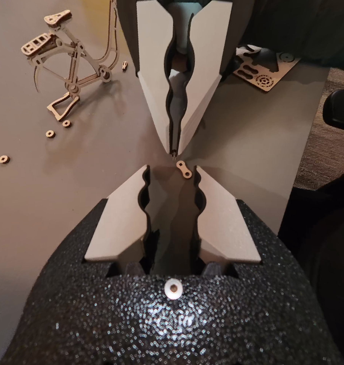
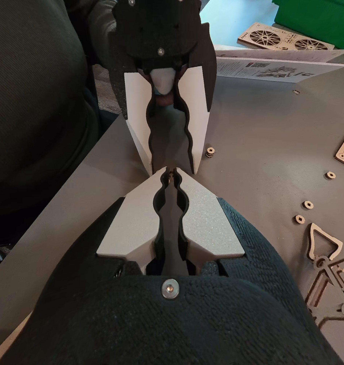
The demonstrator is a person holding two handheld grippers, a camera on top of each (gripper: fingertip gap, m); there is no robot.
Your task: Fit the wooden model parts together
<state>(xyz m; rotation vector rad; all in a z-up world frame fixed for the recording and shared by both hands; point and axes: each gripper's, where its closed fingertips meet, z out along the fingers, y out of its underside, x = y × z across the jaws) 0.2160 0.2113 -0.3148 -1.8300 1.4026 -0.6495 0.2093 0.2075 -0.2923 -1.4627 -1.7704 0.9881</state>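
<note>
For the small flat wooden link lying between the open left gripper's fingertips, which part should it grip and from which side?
Grip the wooden link across its narrow waist between the two eyelets, coming down from above. It lies flat on the table, angled diagonally, so the left gripper, now open, would need turning square to its long sides. The waist looks slimmest.

Matt grey tabletop [image 1: 88, 197]; pale raw wood on bicycle model [image 1: 68, 65], link [image 1: 184, 171] and washers [image 1: 50, 134]. Rough speckled black plastic and smooth matt white fingers [image 1: 125, 213] on left tool [image 1: 172, 167].
</note>
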